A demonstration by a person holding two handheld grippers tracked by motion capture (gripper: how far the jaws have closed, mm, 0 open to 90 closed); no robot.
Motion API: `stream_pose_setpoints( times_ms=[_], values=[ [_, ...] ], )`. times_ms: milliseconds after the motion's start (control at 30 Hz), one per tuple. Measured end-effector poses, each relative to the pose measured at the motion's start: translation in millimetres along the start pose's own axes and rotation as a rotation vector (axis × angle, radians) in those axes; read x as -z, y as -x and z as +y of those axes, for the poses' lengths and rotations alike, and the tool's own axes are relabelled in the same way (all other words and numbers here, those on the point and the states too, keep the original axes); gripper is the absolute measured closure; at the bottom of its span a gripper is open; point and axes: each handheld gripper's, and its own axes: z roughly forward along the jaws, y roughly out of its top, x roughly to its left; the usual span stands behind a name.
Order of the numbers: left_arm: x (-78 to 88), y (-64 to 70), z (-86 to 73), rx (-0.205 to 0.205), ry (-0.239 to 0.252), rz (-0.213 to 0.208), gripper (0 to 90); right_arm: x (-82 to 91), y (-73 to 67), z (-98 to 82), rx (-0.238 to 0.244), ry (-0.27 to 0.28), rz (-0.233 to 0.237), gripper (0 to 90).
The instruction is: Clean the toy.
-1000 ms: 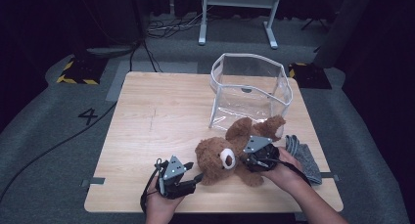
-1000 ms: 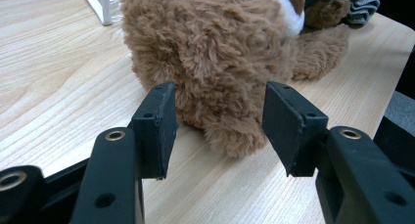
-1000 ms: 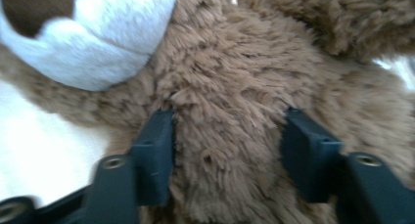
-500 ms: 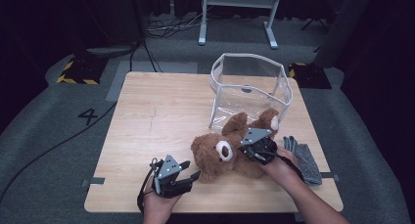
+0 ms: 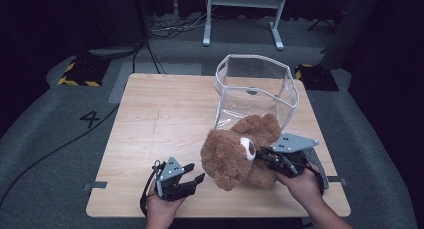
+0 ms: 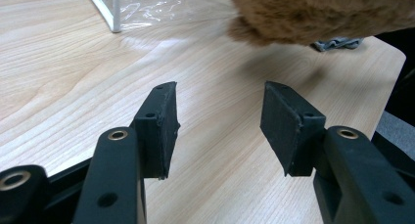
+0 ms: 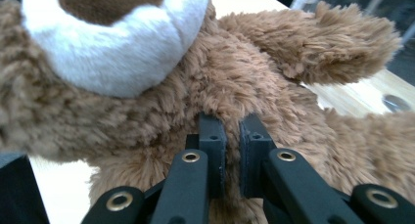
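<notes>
1. A clear, soft-walled plastic bag with white trim [image 5: 256,91] stands open-topped on the far right part of the light wooden table [image 5: 160,119]. Through its walls only crinkled plastic and a small dark round spot on the far wall can be seen; no object lies inside it.
2. A fluffy brown teddy bear with a white muzzle [image 5: 235,151] is outside the bag, just in front of its near wall. Its upper fur overlaps the bag's lower edge in the high view; whether they touch cannot be told.
3. The right gripper [image 5: 263,156] is clenched on the bear. In the right gripper view its two black jaws stand almost together, pinching a fold of brown fur on the bear's [image 7: 254,82] body below the white muzzle, one furry limb reaching out to the upper right. These jaws have just been closing, with the bear's fur between them.
4. The left gripper [image 5: 192,180] rests near the table's front edge, left of the bear and apart from it. It is released: in the left gripper view the jaws stand wide with only bare table between them, the bear's fur [image 6: 323,13] well ahead.
5. A grey folded cloth [image 5: 320,164] lies on the table at the right edge, beside the right hand [image 5: 300,184].
</notes>
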Motion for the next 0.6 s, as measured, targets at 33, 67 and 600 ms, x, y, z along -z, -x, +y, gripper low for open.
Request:
stream_pose_setpoints(
  times_ms=[33, 67, 600],
  values=[
    [-1.1, 0.1, 0.4, 0.001, -0.001, -0.002, 48.1, 6.6, 0.6, -2.8, -0.006, -0.001, -0.012, 83.5],
    [-2.8, 0.1, 0.9, 0.0, -0.003, -0.005, 48.1, 10.6, 1.5, -4.8, -0.012, -0.003, -0.019, 83.5],
    [-18.0, 3.4, 6.7, -0.033, -0.031, -0.026, 48.1, 84.5, 8.4, -45.5, -0.139, 0.059, -0.074, 83.5]
  ],
)
